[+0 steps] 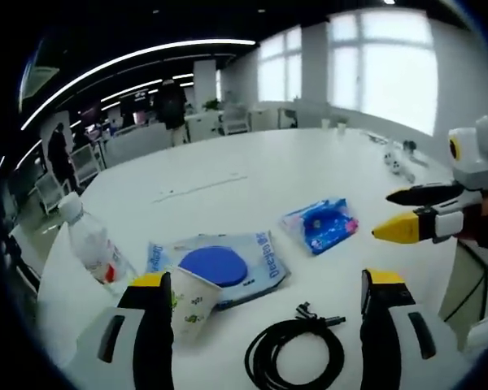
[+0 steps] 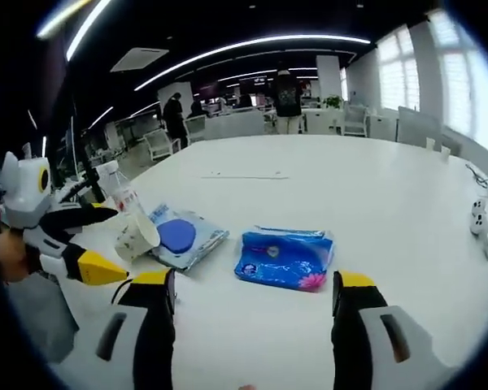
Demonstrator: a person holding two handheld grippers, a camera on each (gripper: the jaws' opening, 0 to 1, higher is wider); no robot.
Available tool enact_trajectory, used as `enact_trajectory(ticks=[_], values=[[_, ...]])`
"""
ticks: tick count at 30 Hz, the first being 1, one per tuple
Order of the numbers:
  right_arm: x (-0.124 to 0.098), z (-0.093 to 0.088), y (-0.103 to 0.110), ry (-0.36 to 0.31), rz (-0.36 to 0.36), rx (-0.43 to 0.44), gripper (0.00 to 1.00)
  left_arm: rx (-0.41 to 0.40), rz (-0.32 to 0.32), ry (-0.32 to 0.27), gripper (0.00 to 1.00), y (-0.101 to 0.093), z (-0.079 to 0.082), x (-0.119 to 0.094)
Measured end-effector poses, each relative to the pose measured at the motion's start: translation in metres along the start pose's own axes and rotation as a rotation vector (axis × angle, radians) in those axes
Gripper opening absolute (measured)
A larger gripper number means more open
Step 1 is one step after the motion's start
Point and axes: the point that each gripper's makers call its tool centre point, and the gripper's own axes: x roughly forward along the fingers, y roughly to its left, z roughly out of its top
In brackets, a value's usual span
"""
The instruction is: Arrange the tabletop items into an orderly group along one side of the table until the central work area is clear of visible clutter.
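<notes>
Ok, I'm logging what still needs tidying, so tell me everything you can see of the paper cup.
The paper cup is white with small green printed marks, and looks like thin paper. It lies tipped on its side on the white table, open mouth showing in the right gripper view. It rests against the edge of the flat packet with the blue disc, beside the plastic bottle. The left hand-held gripper has its jaws apart, one next to the cup.

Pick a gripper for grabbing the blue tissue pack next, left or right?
Right. The blue tissue pack lies straight ahead of the open right gripper, between its jaws' lines. The left gripper faces the black cable and paper cup instead.
</notes>
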Motion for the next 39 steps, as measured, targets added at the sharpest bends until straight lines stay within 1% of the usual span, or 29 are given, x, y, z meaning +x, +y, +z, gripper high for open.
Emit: enact_trajectory(ticks=[5,7,13,19,23,29,33,35,39], values=[[0.004,-0.004,0.016,0.020,0.014,-0.021,0.77,-0.025,0.007,0.015,0.93,0.012,-0.014,-0.006],[0.007,-0.005,0.022,0.026,0.020,-0.029,0.76,-0.032,0.010,0.015,0.93,0.015,-0.017,-0.009],[0.015,-0.007,0.036,0.040,0.034,-0.030,0.75,-0.052,0.027,0.027,0.92,0.027,-0.031,-0.018],[0.021,-0.014,0.050,0.063,0.062,-0.030,0.73,-0.084,0.039,0.042,0.91,0.037,-0.045,-0.025],[0.023,-0.020,0.059,0.082,0.079,-0.044,0.71,-0.094,0.046,0.051,0.91,0.040,-0.051,-0.028],[0.024,-0.021,0.064,0.088,0.098,-0.049,0.70,-0.110,0.055,0.051,0.90,0.040,-0.054,-0.029],[0.024,-0.030,0.067,0.106,0.109,-0.041,0.68,-0.137,0.058,0.065,0.89,0.035,-0.062,-0.029],[0.024,-0.034,0.068,0.110,0.117,-0.029,0.68,-0.137,0.057,0.070,0.89,0.032,-0.065,-0.029],[0.027,-0.045,0.073,0.134,0.132,-0.034,0.67,-0.137,0.055,0.087,0.88,0.029,-0.072,-0.028]])
